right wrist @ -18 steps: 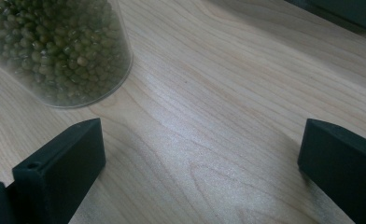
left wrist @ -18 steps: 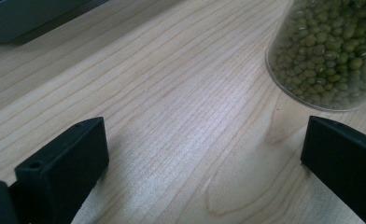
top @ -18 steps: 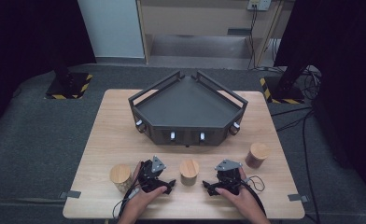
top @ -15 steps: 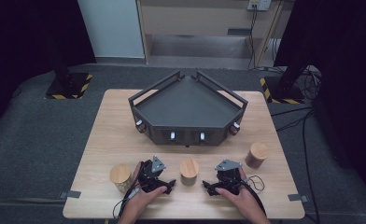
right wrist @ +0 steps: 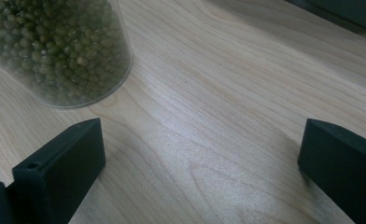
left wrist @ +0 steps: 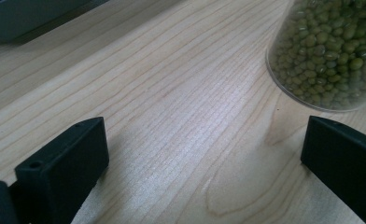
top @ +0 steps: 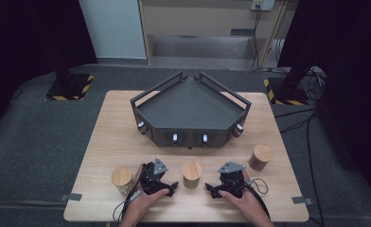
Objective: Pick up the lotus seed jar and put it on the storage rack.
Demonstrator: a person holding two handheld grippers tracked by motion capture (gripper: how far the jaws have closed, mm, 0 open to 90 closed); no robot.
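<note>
While both hands rest low at the near edge of the wooden table [top: 103, 142], the left gripper [top: 167, 188] and the right gripper [top: 213, 191] lie on either side of the jar of green mung beans [top: 191, 174], each pointing inward toward it. The left gripper's jaws stand wide apart with nothing between them but bare wood; in the left gripper view the jar's clear base [left wrist: 333, 51] sits ahead and toward the right jaw, apart from it. The right gripper's jaws are likewise spread wide and hold nothing; in the right gripper view the jar [right wrist: 59, 51] stands just beyond the left jaw, not touching.

The person's left hand [top: 143, 201] and right hand [top: 242, 203] grip the tools from behind, forearms coming in from the table's near edge.

Left of the bean jar, past the left gripper, stands a second wooden-lidded jar [top: 122, 179]. Right of it, past the right gripper, stands a darker brown jar [top: 260, 157]. Behind the bean jar sits a dark wedge-shaped tray [top: 148, 103] with raised rails. Nothing lies between either gripper and the bean jar.
</note>
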